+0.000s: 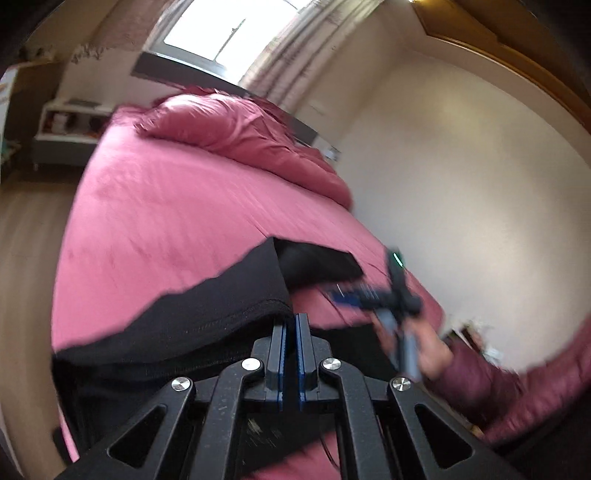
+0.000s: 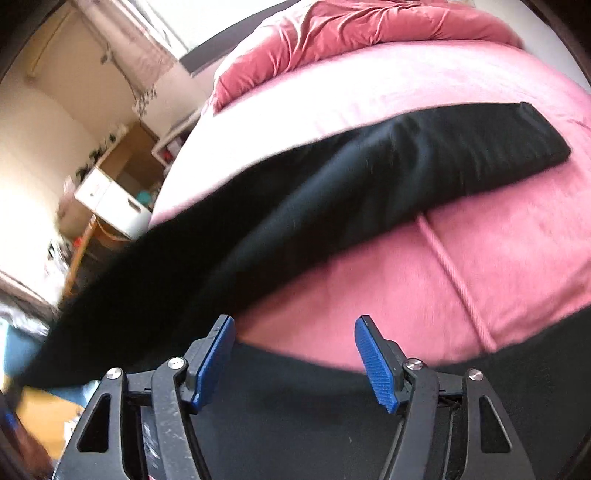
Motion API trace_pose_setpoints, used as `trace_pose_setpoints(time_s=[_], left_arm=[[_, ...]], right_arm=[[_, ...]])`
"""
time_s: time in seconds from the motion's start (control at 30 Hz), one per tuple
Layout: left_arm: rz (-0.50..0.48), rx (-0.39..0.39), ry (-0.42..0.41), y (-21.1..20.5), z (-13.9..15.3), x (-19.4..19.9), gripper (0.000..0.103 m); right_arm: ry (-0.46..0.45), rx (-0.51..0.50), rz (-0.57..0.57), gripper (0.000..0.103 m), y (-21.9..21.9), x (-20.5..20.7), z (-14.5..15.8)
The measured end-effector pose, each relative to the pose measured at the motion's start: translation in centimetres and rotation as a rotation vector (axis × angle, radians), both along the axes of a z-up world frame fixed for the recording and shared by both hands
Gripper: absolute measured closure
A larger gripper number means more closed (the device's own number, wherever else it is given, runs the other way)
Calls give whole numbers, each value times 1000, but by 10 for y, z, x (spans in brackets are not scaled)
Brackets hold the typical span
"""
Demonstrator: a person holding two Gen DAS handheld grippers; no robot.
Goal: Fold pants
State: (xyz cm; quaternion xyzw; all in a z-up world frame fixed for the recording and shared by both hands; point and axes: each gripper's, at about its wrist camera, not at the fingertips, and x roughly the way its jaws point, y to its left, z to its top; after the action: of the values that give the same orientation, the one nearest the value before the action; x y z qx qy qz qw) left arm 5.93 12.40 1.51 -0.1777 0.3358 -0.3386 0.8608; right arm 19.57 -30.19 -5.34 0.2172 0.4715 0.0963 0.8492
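Black pants (image 2: 369,173) stretch across the pink bed (image 2: 498,258), one leg end lying flat at the far right and the rest rising toward the lower left. My left gripper (image 1: 290,318) is shut on a hemmed edge of the pants (image 1: 207,317), holding that fabric up off the bed. My right gripper (image 2: 295,321) is open with nothing between its blue pads (image 2: 373,362); more black fabric (image 2: 295,413) lies below it. In the left wrist view the right gripper (image 1: 369,297) appears blurred, held by a hand in a maroon sleeve (image 1: 491,391).
A crumpled pink duvet (image 1: 236,136) is bunched at the head of the bed, below a window (image 1: 229,29). A white wall (image 1: 461,184) runs along the bed's right side. A low white shelf (image 1: 70,125) and wood floor (image 1: 29,236) are on the left.
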Motion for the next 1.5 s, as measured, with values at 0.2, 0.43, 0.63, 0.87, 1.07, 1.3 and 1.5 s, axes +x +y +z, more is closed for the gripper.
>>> trace_pose_setpoints(time_s=[0.2,0.43,0.63,0.87,1.07,1.3,1.5], left_arm=[[10,-23,92,8,-25,-33,99],[52,-41,123,25,-35,-38,99],[81,-31,150,38,-40,-39,99],[265,56,177,71,-28,21,99],[543,66,181,134,-2,126,99],[660,64,166,163,11,141,103],[510,155,274,129,-29,122,100]], right_arm=[[-2,101,-64,47,-14,44,14],[51,104,-168,60,-23,101,7],[98,50,-217,68,-28,141,-9],[92,10,-183,95,-41,152,-5],[-110,133,-131,95,-53,108,57],[-191,185,-12,95,-66,1,74],[-115,154,12,96,-64,-65,40]])
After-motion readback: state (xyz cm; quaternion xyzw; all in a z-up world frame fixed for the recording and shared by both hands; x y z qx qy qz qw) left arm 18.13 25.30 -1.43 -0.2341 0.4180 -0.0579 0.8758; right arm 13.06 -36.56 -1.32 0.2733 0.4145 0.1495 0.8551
